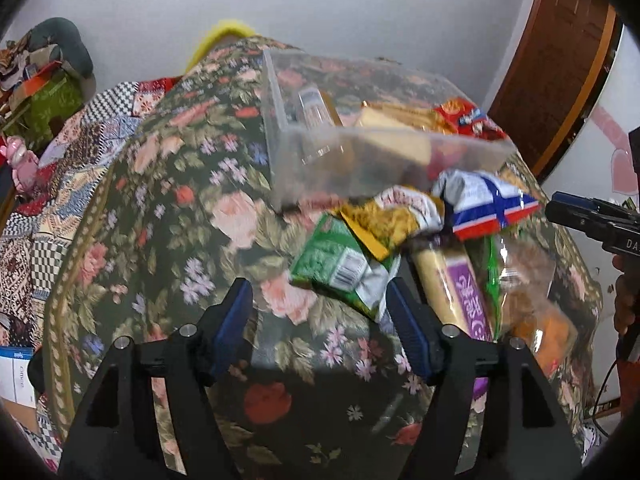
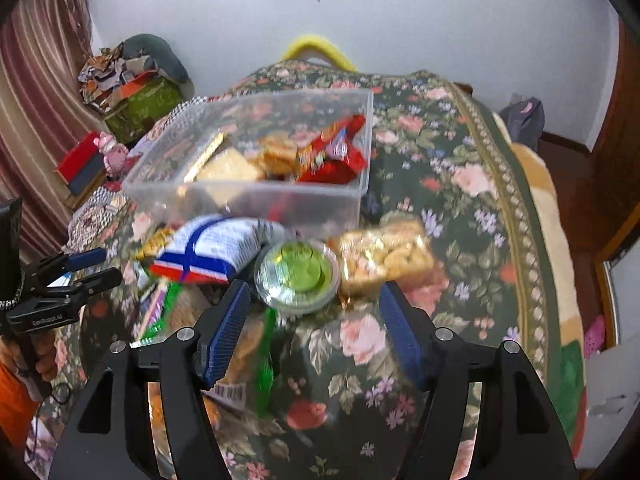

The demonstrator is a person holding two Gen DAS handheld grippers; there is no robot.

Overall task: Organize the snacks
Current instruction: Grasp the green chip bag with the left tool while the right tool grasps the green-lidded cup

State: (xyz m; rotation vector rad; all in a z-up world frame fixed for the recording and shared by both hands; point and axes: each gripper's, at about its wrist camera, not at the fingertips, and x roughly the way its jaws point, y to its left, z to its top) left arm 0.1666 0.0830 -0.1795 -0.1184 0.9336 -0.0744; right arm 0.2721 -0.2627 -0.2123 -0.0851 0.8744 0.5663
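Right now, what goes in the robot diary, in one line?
task: organize snacks | left gripper: open, empty | right gripper: open, empty | bin: some snacks inside | loose: green cup, cookie bag

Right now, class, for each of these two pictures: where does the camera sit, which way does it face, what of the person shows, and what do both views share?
Left wrist view: sits on the left gripper, looking forward and down over the floral tablecloth at the green snack packet; the right gripper shows at right.
Right wrist view: sits on the right gripper, facing the round green-lidded cup; the left gripper and a hand show at left.
Shared: the clear plastic tub and the white packet with a blue cross.
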